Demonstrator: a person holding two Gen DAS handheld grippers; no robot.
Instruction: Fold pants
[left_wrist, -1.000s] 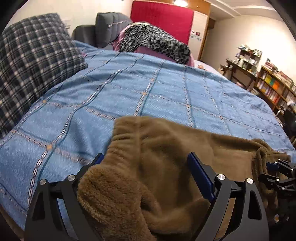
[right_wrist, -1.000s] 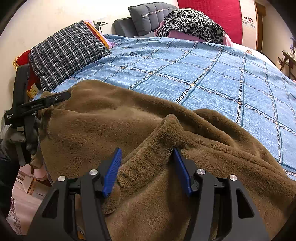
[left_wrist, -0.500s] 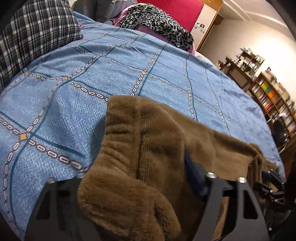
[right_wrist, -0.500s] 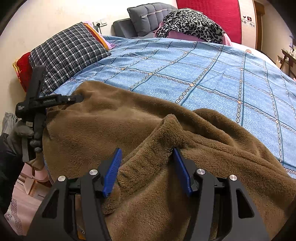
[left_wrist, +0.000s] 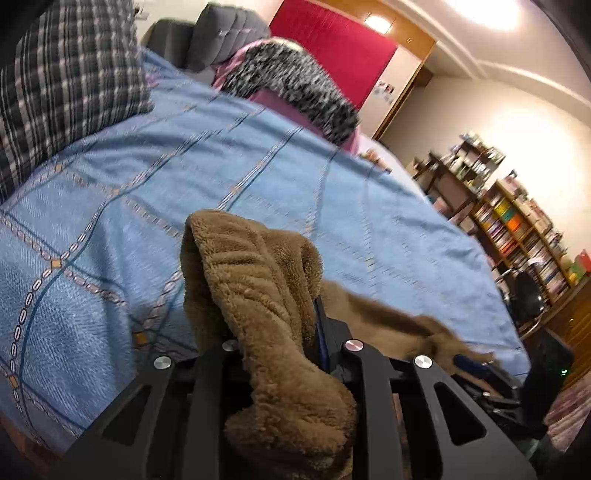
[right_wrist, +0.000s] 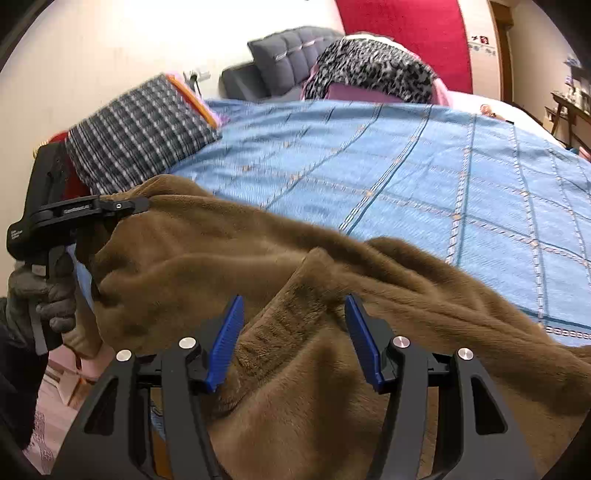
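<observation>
Brown fleece pants (right_wrist: 221, 251) lie across the near edge of a blue patterned bedcover (right_wrist: 406, 155). My left gripper (left_wrist: 273, 325) has its jaws closing on a bunched end of the pants (left_wrist: 258, 280), which stands up between the fingers and hides the tips. In the right wrist view, that left gripper (right_wrist: 125, 206) is held by a gloved hand (right_wrist: 37, 295) at the pants' left end. My right gripper (right_wrist: 295, 339) has its blue pads on either side of a thick raised fold and grips it.
A plaid pillow (right_wrist: 140, 129) sits at the far left of the bed. A leopard-print blanket (right_wrist: 373, 70) and grey cushions lie at the head. Bookshelves (left_wrist: 517, 229) and a chair stand to the right of the bed.
The left jaws went from wide apart around the fabric to pinched on it, and that end of the pants rose off the bed. The right gripper rose slightly with its fold.
</observation>
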